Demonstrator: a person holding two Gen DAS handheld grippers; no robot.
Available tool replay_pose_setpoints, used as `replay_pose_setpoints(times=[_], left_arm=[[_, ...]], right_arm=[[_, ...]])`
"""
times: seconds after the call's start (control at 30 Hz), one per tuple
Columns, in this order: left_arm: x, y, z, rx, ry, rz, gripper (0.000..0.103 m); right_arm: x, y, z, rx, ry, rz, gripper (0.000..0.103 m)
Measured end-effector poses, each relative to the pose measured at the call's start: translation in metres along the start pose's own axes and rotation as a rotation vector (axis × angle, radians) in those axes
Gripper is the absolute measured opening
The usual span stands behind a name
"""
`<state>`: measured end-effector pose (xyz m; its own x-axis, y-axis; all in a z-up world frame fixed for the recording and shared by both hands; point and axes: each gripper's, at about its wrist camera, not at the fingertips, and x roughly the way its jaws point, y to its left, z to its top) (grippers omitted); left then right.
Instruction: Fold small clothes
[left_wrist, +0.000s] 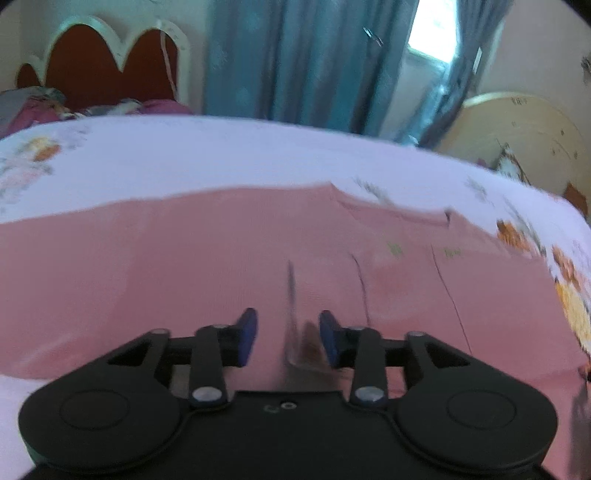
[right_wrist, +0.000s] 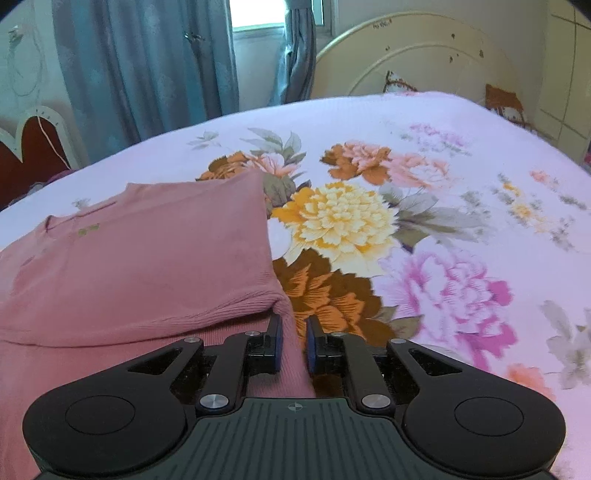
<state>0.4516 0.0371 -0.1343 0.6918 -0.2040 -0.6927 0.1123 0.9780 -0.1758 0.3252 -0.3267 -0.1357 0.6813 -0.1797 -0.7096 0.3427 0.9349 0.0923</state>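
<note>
A small pink knit top (left_wrist: 207, 258) lies on the flowered bedsheet (left_wrist: 184, 155). In the left wrist view my left gripper (left_wrist: 288, 338) is open, its blue pads apart over the pink cloth, with a raised crease of fabric between them but not pinched. In the right wrist view the pink top (right_wrist: 147, 251) lies to the left, partly folded, ribbed hem near me. My right gripper (right_wrist: 293, 341) is shut on the hem corner of the pink top, which runs between the narrow jaws.
The bedsheet (right_wrist: 443, 184) stretches to the right with big flower prints. A cream round headboard (right_wrist: 417, 62) stands at the far end. Blue curtains (right_wrist: 147, 66) and a window are behind. A red scalloped headboard (left_wrist: 110, 62) is at far left.
</note>
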Motion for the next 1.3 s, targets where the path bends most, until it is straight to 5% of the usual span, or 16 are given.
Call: replay_pose_setpoints(times=[0.07, 0.37, 0.57, 0.8, 1.07, 1.13, 1.23, 1.3], left_arm=[[-0.005, -0.003, 0.005, 0.000, -0.027, -0.007, 0.042], [0.029, -0.056, 0.015, 0.110, -0.006, -0.074, 0.043], [0.048, -0.051, 0.007, 0.110, 0.041, -0.048, 0.043], [0.049, -0.043, -0.003, 0.125, 0.052, -0.051, 0.047], [0.050, -0.053, -0.001, 0.175, 0.049, -0.019, 0.060], [0.044, -0.051, 0.001, 0.163, 0.055, -0.036, 0.066], [0.032, -0.045, 0.003, 0.151, 0.050, -0.035, 0.075], [0.025, -0.039, 0.004, 0.147, 0.054, -0.032, 0.076]], right_arm=[[-0.004, -0.001, 0.007, -0.004, -0.033, 0.001, 0.053], [0.062, 0.007, 0.060, -0.004, -0.010, 0.048, 0.054], [0.115, 0.010, 0.088, 0.052, 0.019, 0.096, 0.054], [0.148, 0.017, 0.106, 0.037, 0.023, 0.107, 0.014], [0.144, 0.034, 0.104, -0.070, -0.019, 0.018, 0.011], [0.128, 0.041, 0.102, -0.097, -0.037, 0.021, 0.017], [0.101, 0.059, 0.092, -0.149, -0.066, 0.059, 0.046], [0.083, 0.075, 0.080, -0.192, -0.076, 0.094, 0.048]])
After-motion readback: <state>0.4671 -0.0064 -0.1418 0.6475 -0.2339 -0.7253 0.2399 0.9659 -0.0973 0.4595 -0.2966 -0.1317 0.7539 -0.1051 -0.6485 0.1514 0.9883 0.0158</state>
